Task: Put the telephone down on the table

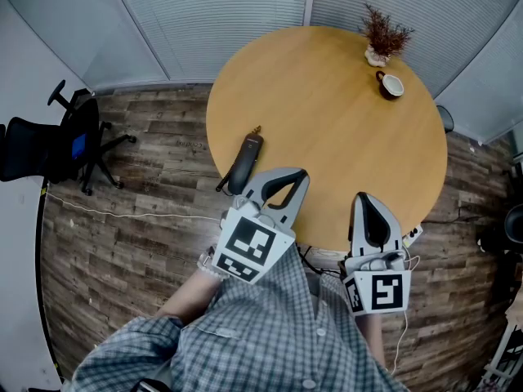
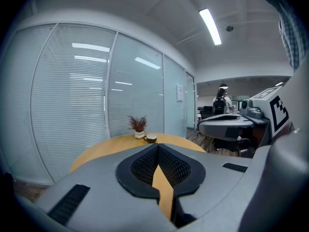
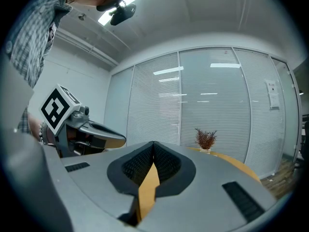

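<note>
The black telephone handset (image 1: 246, 162) lies flat on the round wooden table (image 1: 343, 137), near its left front edge, with its cord end toward the rim. My left gripper (image 1: 299, 175) hovers just right of the handset, apart from it, shut and holding nothing. In the left gripper view its jaws (image 2: 157, 147) meet at the tips. My right gripper (image 1: 364, 198) is over the table's front edge, also shut and empty. Its tips (image 3: 153, 143) meet in the right gripper view. Neither gripper view shows the telephone.
A small dried plant (image 1: 384, 37) in a pot and a cup (image 1: 391, 85) stand at the table's far right. A black office chair (image 1: 49, 145) stands on the wood floor at left. Glass walls with blinds curve behind the table. A white cable (image 1: 122, 213) runs along the floor.
</note>
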`<state>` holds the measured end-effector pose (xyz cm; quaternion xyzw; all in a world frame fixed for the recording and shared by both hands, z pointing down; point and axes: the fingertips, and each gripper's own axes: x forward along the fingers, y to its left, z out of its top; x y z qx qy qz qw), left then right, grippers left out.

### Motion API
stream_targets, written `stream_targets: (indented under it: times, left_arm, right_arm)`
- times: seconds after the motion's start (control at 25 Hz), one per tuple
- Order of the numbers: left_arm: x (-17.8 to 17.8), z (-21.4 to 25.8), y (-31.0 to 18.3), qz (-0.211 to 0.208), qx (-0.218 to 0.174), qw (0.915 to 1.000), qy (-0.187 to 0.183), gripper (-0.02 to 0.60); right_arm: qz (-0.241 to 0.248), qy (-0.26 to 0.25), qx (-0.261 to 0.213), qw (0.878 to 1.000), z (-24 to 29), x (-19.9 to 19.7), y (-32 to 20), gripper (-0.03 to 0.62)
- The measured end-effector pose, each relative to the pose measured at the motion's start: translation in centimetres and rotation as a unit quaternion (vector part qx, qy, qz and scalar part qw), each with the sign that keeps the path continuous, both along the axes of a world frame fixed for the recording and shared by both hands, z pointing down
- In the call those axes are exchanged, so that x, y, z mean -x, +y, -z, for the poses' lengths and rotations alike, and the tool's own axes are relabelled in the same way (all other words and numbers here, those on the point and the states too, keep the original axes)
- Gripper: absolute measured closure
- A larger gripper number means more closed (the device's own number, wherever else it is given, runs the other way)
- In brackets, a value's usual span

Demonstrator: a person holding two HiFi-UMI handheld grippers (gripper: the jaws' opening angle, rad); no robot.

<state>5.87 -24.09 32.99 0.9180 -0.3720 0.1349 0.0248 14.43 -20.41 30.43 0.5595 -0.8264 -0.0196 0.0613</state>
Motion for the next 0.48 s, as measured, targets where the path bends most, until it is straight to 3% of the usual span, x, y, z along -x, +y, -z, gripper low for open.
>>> stream_targets:
  times: [0.48]
  left_arm:
    - [0.47,0.14,-0.09,0.008,-0.003,1.0,0.001,0.572]
  right_arm:
    - [-0.001,0.004,-0.003,1.0,0.04,-0.01,0.4,0.585]
